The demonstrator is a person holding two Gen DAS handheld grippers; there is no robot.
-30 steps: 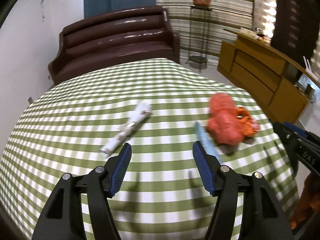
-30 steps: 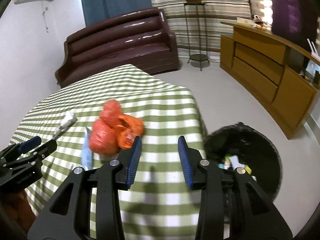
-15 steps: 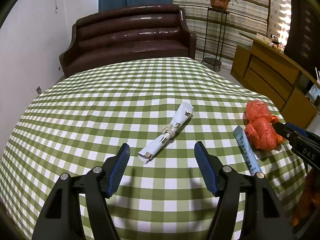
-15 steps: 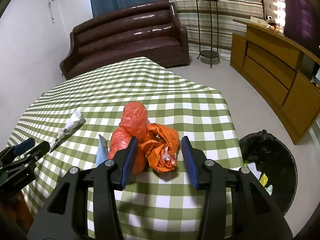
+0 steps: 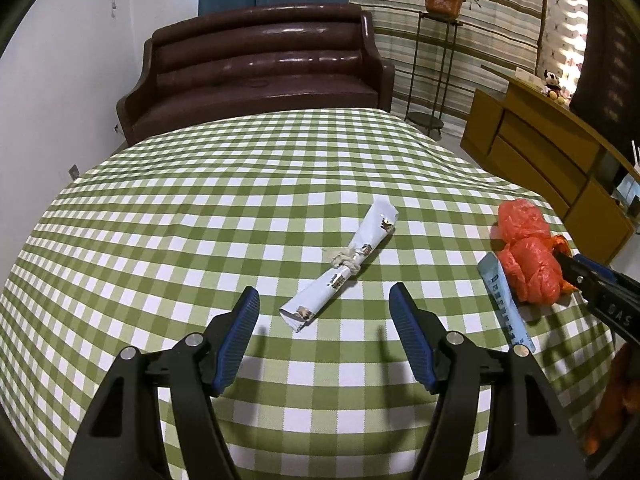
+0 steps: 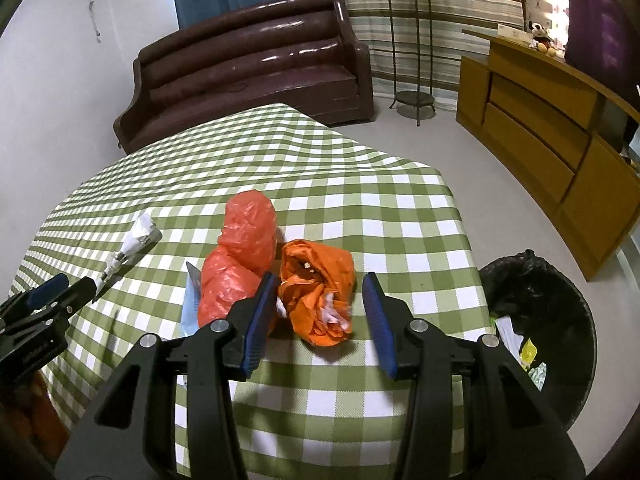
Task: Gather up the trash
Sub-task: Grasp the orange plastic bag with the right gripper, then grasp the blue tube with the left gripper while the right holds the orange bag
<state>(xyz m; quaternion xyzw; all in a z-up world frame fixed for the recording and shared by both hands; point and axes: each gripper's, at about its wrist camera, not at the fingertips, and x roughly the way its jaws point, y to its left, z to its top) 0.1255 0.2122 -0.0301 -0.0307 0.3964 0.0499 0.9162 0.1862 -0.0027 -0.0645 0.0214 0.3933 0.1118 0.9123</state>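
A rolled white paper tied with string (image 5: 344, 266) lies on the green checked tablecloth (image 5: 200, 208), just ahead of my open, empty left gripper (image 5: 324, 312). It also shows in the right wrist view (image 6: 134, 242). A crumpled orange plastic bag (image 6: 320, 296) lies between the fingers of my open right gripper (image 6: 320, 300). A red plastic bag (image 6: 240, 256) touches it on the left, and shows in the left view (image 5: 528, 256). A light blue sachet (image 5: 506, 300) lies beside the red bag.
A black-lined trash bin (image 6: 540, 320) with some litter stands on the floor right of the table. A brown sofa (image 5: 256, 68) is behind the table. A wooden sideboard (image 6: 560, 128) and a metal plant stand (image 6: 412, 40) are at the right.
My left gripper has swung left and now faces the rolled paper. My right gripper has moved from near the bin to the orange bag, which now lies between its fingers.
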